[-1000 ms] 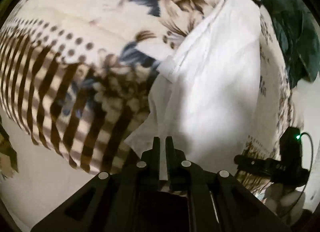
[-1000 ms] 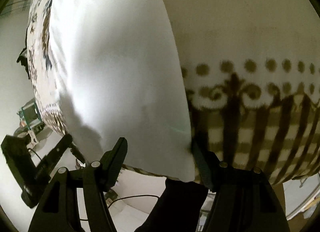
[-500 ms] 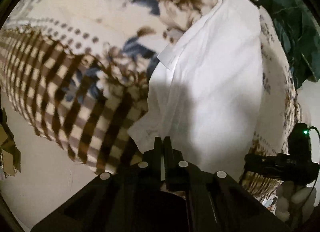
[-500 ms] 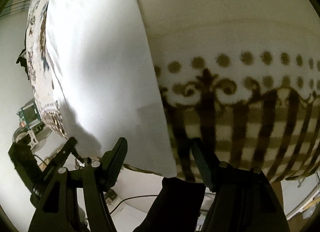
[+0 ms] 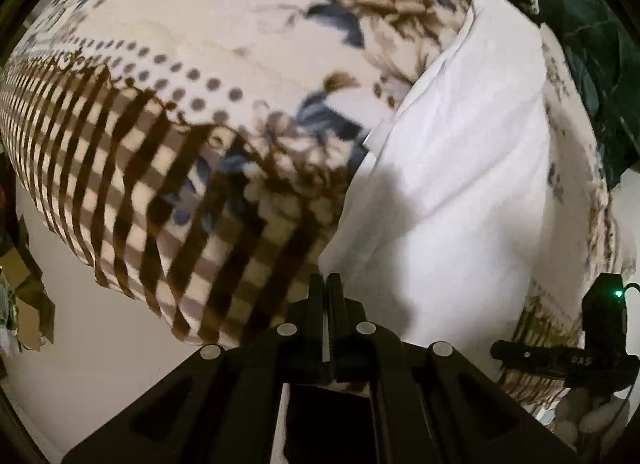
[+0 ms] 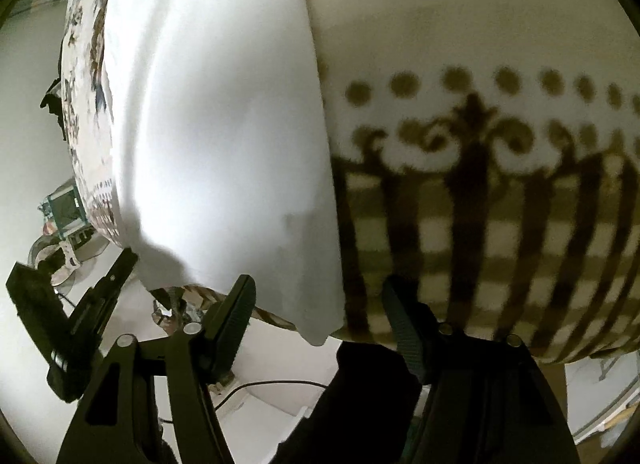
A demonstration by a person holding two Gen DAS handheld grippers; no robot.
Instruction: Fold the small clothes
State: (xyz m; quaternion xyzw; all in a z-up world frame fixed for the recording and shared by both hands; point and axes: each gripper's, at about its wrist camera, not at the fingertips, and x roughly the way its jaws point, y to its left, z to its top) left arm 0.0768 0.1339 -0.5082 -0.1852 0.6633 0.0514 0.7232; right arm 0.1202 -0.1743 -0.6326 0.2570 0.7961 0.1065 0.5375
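Observation:
A white garment (image 5: 460, 191) lies spread on a patterned blanket (image 5: 180, 111). My left gripper (image 5: 327, 284) is shut on the garment's near left corner; a thin strip of white cloth shows between the fingers. In the right wrist view the same garment (image 6: 224, 135) fills the left half. My right gripper (image 6: 320, 304) is open, its fingers on either side of the garment's near right corner, which hangs just over the blanket's edge. The left gripper (image 6: 100, 284) shows at the lower left of that view.
The blanket (image 6: 480, 183) has brown stripes, dots and flowers and drapes over the near edge. A dark green cloth (image 5: 592, 63) lies at the far right. The right gripper (image 5: 592, 344) shows at the lower right of the left wrist view. Pale floor lies below.
My left gripper has closed fully on the corner and pulled back a little. The garment's right corner has shifted sideways between the open right fingers.

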